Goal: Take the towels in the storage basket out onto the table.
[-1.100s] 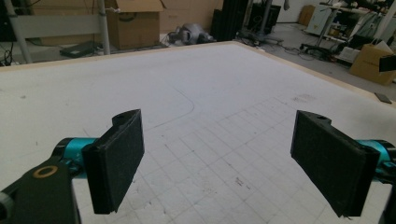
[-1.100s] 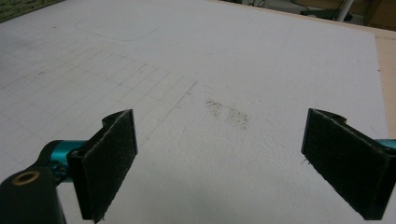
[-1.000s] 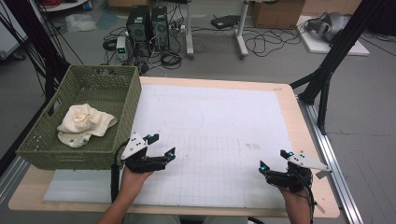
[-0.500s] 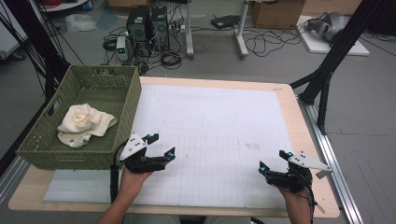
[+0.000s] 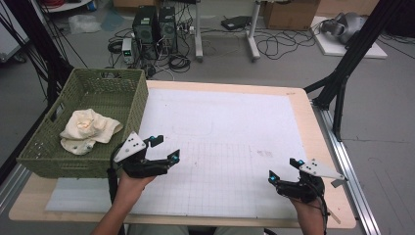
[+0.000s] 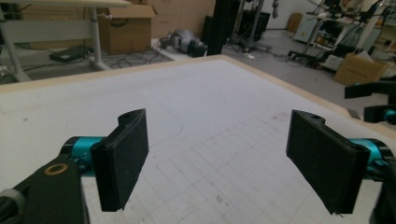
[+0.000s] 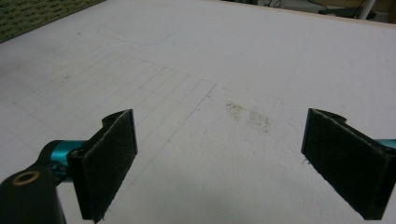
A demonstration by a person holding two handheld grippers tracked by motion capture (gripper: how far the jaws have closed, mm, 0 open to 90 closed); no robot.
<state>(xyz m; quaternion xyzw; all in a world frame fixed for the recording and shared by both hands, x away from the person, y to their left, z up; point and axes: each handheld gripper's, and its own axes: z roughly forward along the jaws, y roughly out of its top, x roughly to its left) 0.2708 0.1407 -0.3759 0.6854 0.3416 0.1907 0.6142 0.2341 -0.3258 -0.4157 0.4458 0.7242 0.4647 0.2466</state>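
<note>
We hold both tongs empty over the white mat [image 5: 230,132]. The left tongs [image 5: 164,149] gape wide with nothing between the pads, though the jaws have just been closing a little; the right tongs [image 5: 284,170] stand wide open too. The cloth [image 5: 90,128] lies crumpled in the basket [image 5: 139,105], which sits at the mat's left edge — so we judge that either the cloth is already put away or nothing has been taken out yet. The left tongs hover just beside the basket's near right corner, the wall close. The mat right of the basket is bare — free room out to the table [image 5: 301,98] rim.
</note>
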